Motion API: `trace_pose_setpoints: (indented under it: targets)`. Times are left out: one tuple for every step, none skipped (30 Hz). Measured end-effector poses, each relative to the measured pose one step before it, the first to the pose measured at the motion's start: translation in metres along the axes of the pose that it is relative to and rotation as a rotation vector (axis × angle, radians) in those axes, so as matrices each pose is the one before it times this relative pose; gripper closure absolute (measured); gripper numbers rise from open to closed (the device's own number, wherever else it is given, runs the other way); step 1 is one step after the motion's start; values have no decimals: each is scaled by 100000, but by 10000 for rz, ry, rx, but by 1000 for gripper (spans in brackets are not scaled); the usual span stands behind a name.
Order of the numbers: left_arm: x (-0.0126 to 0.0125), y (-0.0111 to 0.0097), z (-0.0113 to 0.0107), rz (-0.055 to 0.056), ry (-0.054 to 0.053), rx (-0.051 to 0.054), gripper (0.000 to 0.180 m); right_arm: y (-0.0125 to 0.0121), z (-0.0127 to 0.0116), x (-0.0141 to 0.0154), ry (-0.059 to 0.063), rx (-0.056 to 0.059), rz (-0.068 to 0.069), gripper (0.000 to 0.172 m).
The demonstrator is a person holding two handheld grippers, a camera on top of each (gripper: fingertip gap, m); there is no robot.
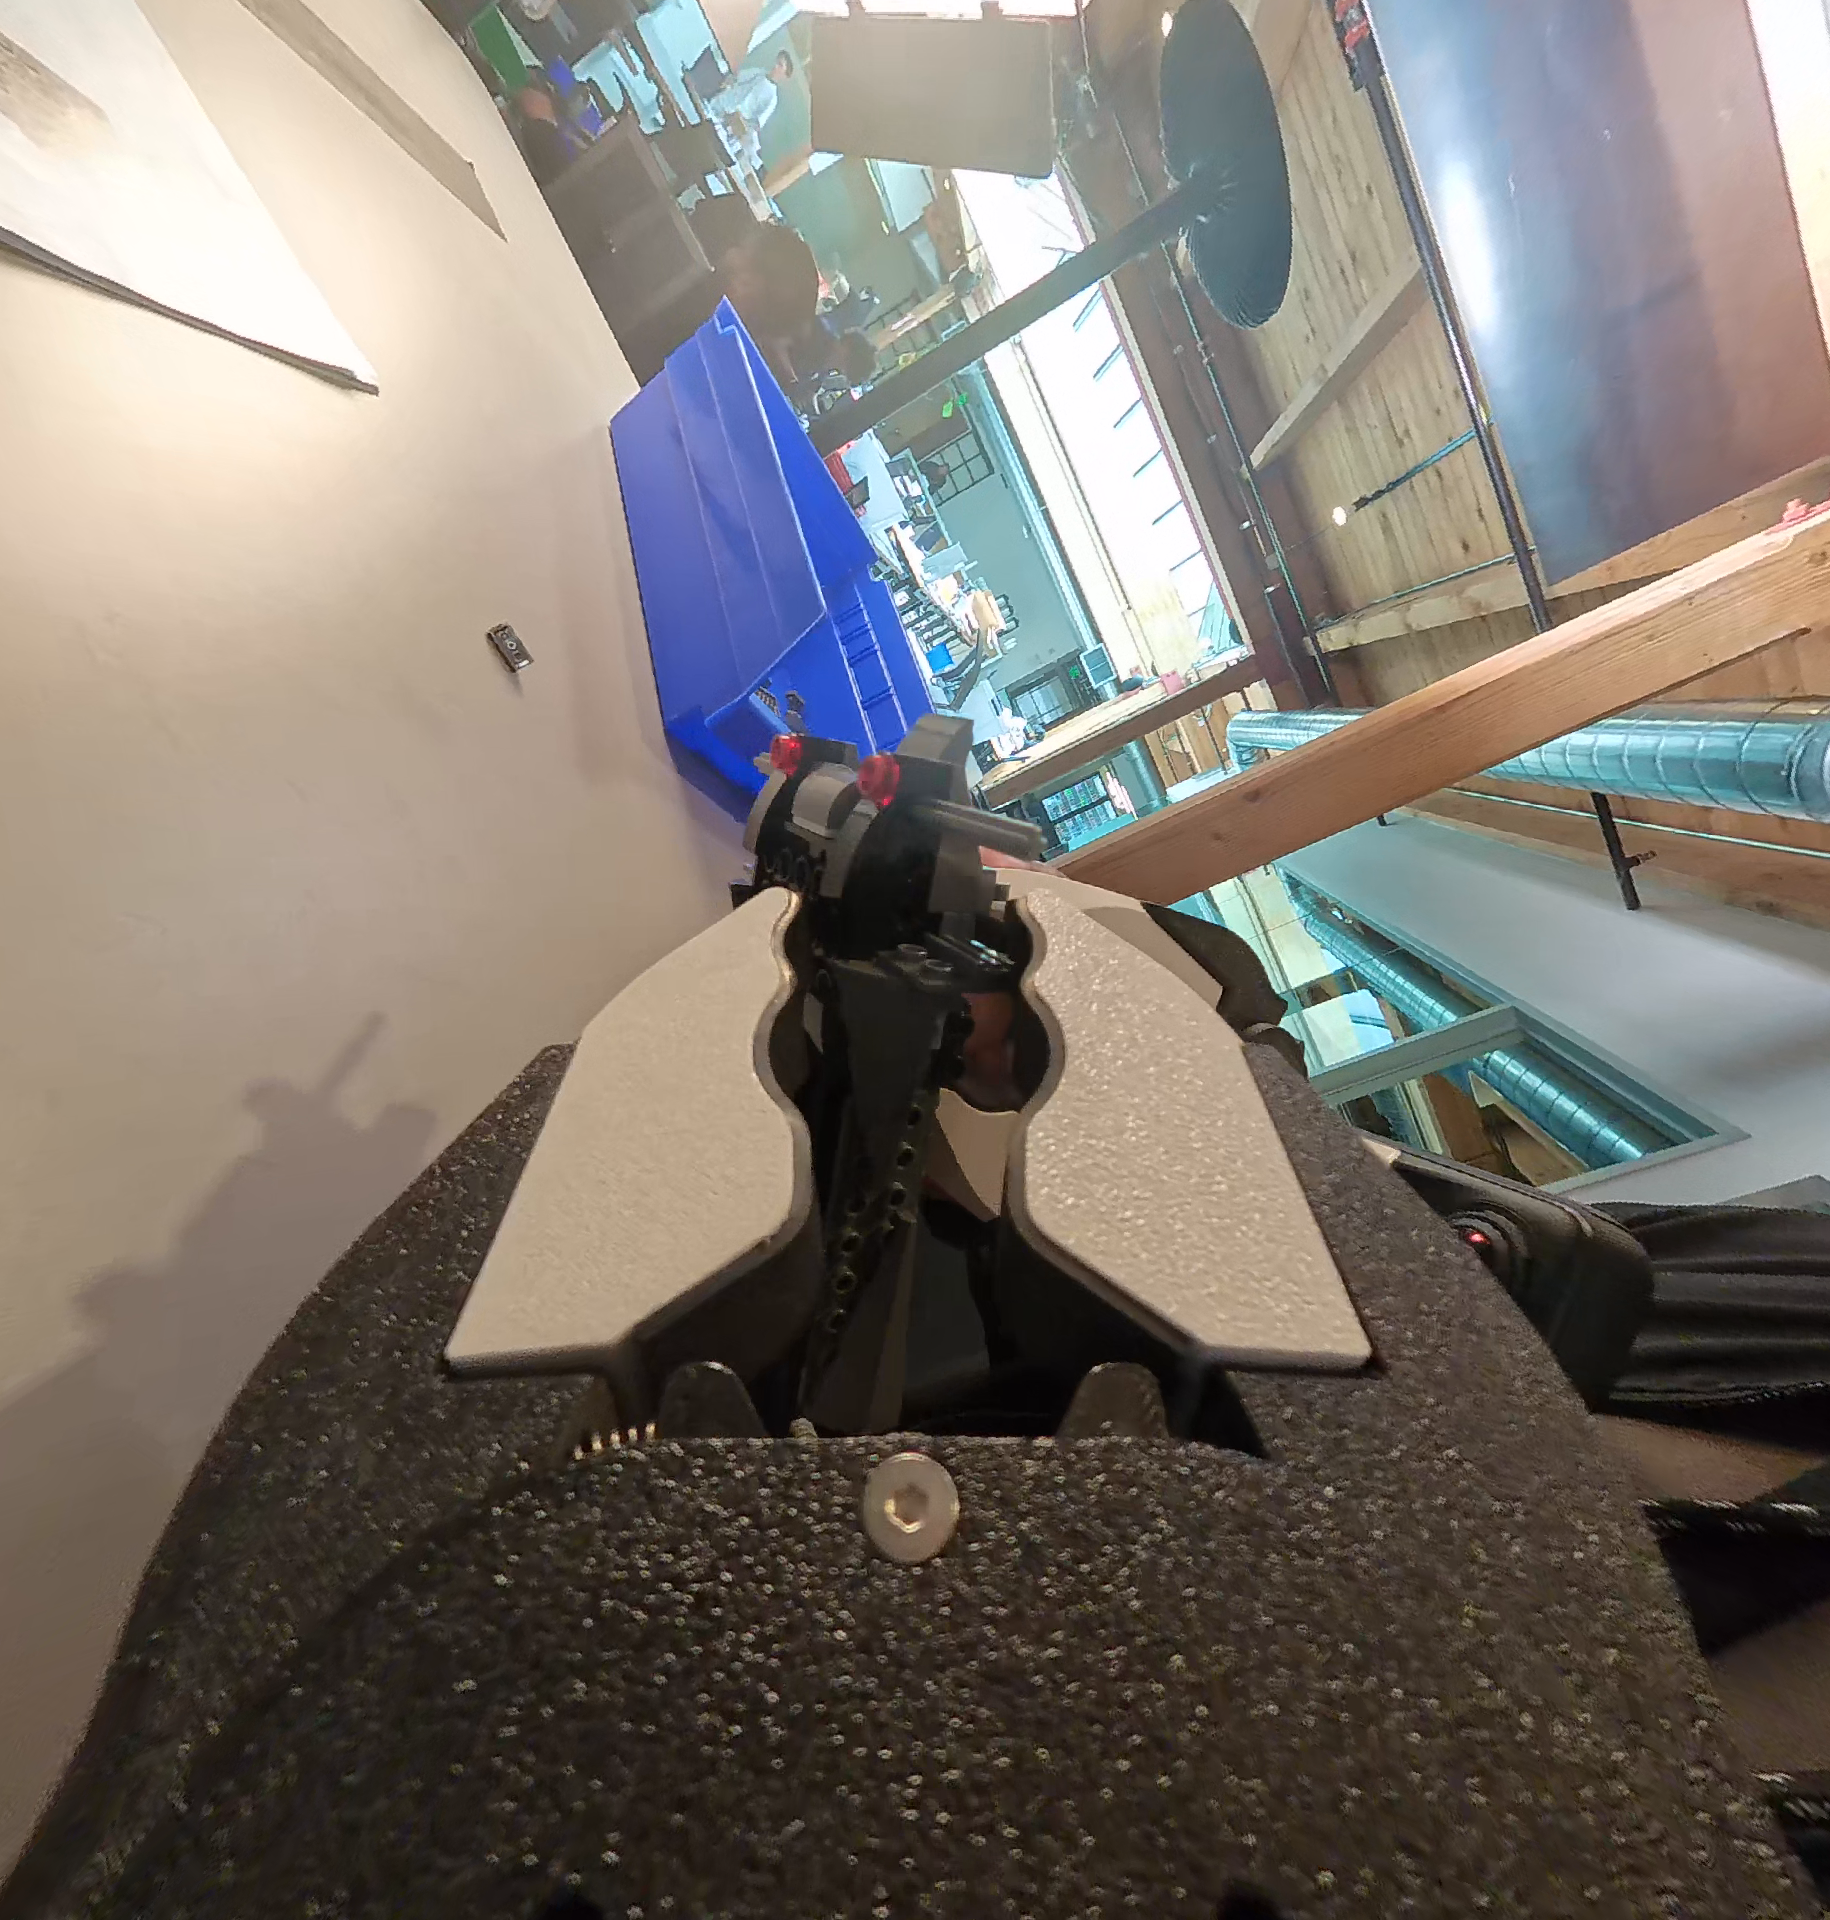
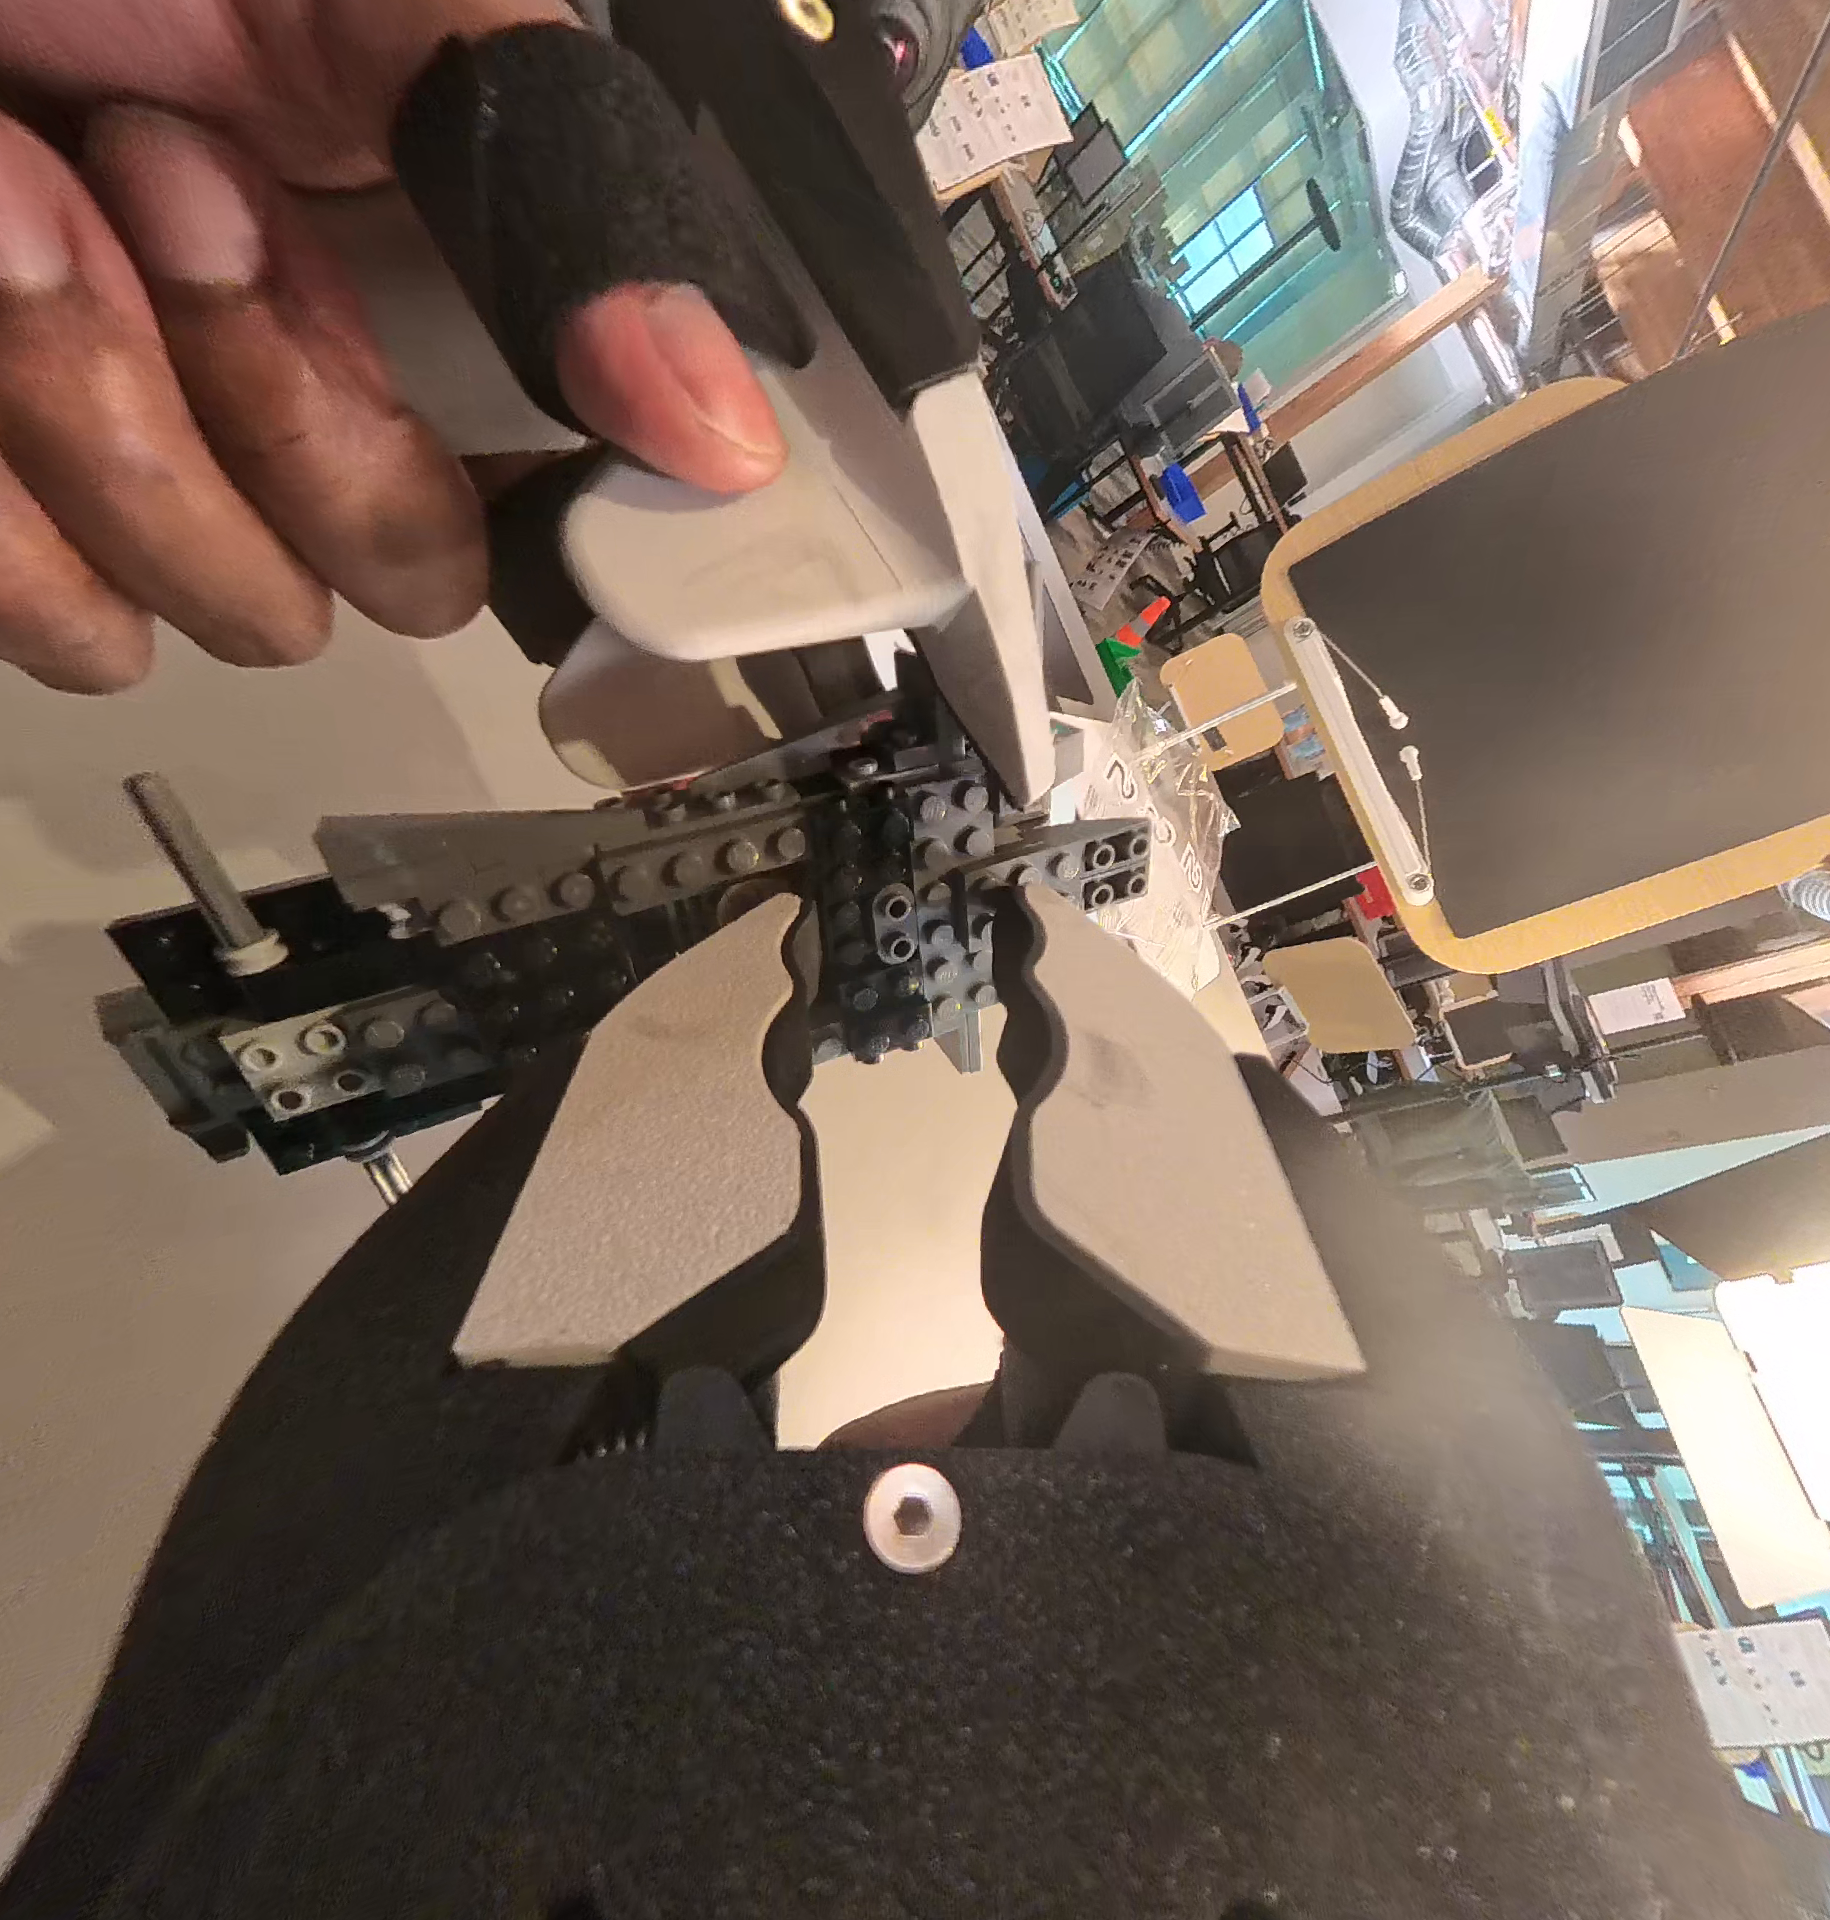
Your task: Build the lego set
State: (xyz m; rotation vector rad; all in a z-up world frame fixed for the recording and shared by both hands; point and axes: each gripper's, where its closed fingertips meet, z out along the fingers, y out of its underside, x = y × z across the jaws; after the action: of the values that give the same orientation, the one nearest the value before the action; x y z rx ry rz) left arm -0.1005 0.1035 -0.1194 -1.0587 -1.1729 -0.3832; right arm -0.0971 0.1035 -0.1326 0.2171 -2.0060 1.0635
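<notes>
Between both sets of tongs, 1 dark grey brick model (image 2: 682, 883) is hanging above the pale table (image 1: 267, 727): right gripper (image 2: 906, 935) is clamping its studded core, left gripper (image 1: 906, 935) is pinching its other part. Judging by this, steady, even squeezing suits it. Clear bag (image 2: 1160, 790) nearby is bearing printed marks.

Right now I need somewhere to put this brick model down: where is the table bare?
Bare: the table between the paper sheet, the blue bin and a small dark piece. Crowded: around the grey and black brick model, clamped by both tongs, with a hand above and a clear bag beyond.
</notes>
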Motion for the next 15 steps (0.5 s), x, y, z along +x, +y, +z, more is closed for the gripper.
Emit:
trace_pose_setpoints:
  targets:
    - [-123, 88, -9, 31, -91, -27, 145, 9, 21, -92, -44, -5, -29, 139]
    - [-61, 70, -12, 47, -39, -20, 146, -14, 7, -56, -28, -6, -30, 139]
    - [-42, 72, -20, 44, -43, -39, 146, -27, -19, -26, -36, 9, -23, 139]
    - [-9, 62, -8, 77, -42, -51, 147, -9, -18, -19, -43, -2, -18, 139]
    - [26, 35, -1, 110, -39, -35, 147, -9, -26, 15, -35, -2, -18, 139]
    - [11, 29, 17, 88, -52, -21, 147, 17, -15, 12, -40, -11, 4, 139]
    - [-4, 32, 25, 96, -61, -21, 147, -6, -16, 19, -43, -3, 9, 139]
    - [-32, 48, 22, 87, -72, -32, 148, -22, -22, 17, -37, 12, -4, 139]
    - [4, 20, 12, 81, -49, -22, 149, -65, -37, 15, -25, 24, 14, 139]
    - [17, 11, 10, 58, -40, -21, 149, -67, -44, 33, -20, 25, 31, 139]
    - [12, 33, 19, 79, -59, -25, 150, -48, -44, 15, -21, 20, 14, 139]
    - [-14, 36, 11, 95, -77, -33, 150, -8, -32, 13, -23, 1, 8, 139]
    - [4, 22, 30, 84, -68, -26, 150, 27, -7, 5, -20, -13, 8, 139]
    - [-7, 15, 24, 65, -60, -20, 150, 27, -11, 20, -14, -9, -1, 139]
    - [-7, 37, 13, 80, -68, -28, 150, 36, -14, 8, -19, -7, -1, 139]
